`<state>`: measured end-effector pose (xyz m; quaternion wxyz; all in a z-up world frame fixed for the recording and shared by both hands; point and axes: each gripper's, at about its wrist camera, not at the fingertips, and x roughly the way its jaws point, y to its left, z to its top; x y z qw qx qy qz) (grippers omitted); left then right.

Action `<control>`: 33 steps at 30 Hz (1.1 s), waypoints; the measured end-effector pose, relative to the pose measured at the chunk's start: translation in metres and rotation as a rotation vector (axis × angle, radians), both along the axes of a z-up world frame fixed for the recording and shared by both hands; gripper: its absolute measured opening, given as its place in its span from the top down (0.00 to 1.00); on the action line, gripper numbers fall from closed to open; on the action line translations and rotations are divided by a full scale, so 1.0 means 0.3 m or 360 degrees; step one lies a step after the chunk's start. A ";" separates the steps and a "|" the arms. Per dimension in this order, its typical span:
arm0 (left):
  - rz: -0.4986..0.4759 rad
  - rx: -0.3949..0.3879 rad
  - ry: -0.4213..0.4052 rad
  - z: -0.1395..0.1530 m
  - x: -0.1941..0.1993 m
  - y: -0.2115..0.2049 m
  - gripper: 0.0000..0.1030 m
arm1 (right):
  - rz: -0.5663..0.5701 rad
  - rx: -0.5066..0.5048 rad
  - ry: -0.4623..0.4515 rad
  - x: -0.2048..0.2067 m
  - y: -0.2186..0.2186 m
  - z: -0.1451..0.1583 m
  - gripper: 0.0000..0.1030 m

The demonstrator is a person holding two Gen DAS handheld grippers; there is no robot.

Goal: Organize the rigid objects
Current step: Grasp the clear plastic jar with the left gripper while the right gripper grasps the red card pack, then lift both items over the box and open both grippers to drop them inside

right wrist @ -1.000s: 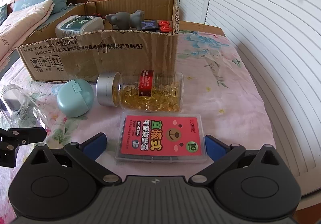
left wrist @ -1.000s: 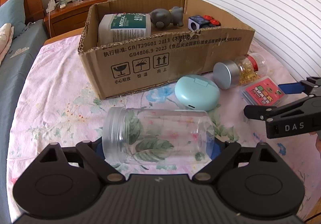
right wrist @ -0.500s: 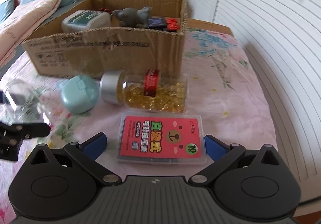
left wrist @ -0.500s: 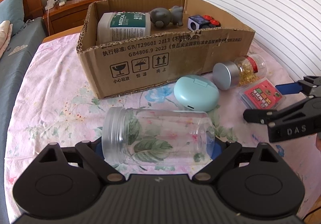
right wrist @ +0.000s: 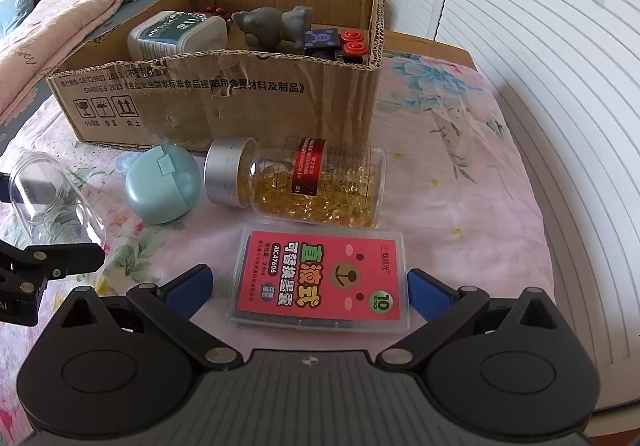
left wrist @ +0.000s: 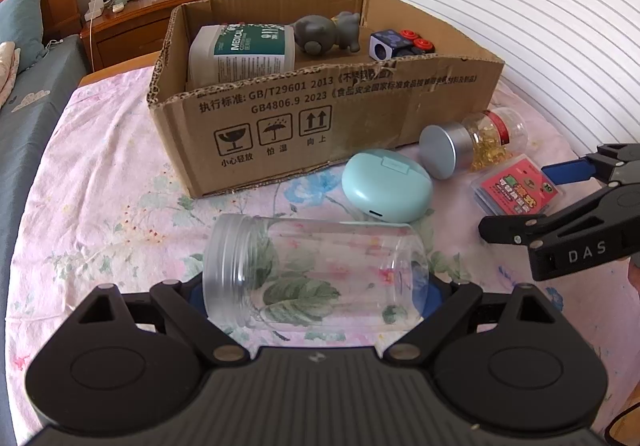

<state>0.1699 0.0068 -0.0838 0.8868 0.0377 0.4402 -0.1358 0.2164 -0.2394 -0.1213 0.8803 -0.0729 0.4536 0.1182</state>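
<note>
A clear empty jar [left wrist: 316, 270] lies on its side on the floral bedcover, mouth to the left. My left gripper [left wrist: 316, 294] spans it end to end, and its blue pads meet the mouth and the base. A flat clear case with a red card [right wrist: 320, 278] lies between the jaws of my right gripper [right wrist: 308, 288], which is open; a gap shows at the left pad. A cardboard box [left wrist: 320, 114] stands behind, holding a white tub [left wrist: 240, 50], a grey animal figure [left wrist: 324, 32] and a dark cube toy [left wrist: 396, 44].
A mint-green oval case [left wrist: 386, 186] and a capsule bottle with a silver cap [right wrist: 296, 182] lie in front of the box, between the two grippers. A wooden nightstand [left wrist: 140, 18] stands behind, slatted white doors on the right, bed pillows [right wrist: 72, 6] on the left.
The right wrist view has tilted and shifted a little, with the card case still between its jaws. The left gripper and the jar have not moved.
</note>
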 end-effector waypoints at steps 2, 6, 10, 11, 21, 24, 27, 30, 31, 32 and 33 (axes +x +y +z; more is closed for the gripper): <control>-0.0003 0.0001 0.0001 0.000 0.001 0.000 0.11 | -0.0003 -0.0003 0.0005 0.002 0.002 0.000 0.00; -0.0004 0.0000 0.0007 0.000 0.002 0.000 0.11 | 0.0001 -0.0021 0.0009 0.000 0.006 0.008 0.04; -0.0012 0.0005 0.0009 0.003 0.004 0.000 0.11 | -0.0005 -0.0041 0.0004 0.004 0.000 0.018 0.10; -0.0016 0.0005 0.0007 0.004 0.004 0.000 0.10 | -0.0004 -0.0038 0.0007 0.005 -0.002 0.019 0.10; -0.0039 0.0044 -0.0008 0.022 0.001 -0.005 0.09 | 0.0013 -0.0077 0.0007 -0.001 0.002 0.026 0.10; -0.0039 0.0055 -0.0005 0.022 0.002 -0.004 0.08 | 0.0012 -0.0072 0.0009 -0.003 -0.001 0.026 0.10; -0.0043 0.0067 -0.0002 0.025 -0.002 -0.003 0.08 | 0.0014 -0.0073 0.0008 -0.004 -0.002 0.025 0.10; -0.0063 0.0075 -0.0040 0.036 -0.013 -0.003 0.10 | 0.0018 -0.0074 0.0007 -0.007 -0.002 0.026 0.10; -0.0066 0.0082 -0.0051 0.039 -0.014 -0.004 0.12 | 0.0021 -0.0079 0.0006 -0.009 -0.001 0.026 0.10; -0.0079 0.0089 -0.0053 0.041 -0.014 -0.005 0.12 | 0.0025 -0.0085 0.0004 -0.011 0.001 0.026 0.10; -0.0094 0.0087 -0.0054 0.043 -0.014 -0.005 0.12 | 0.0030 -0.0092 0.0001 -0.013 0.002 0.027 0.10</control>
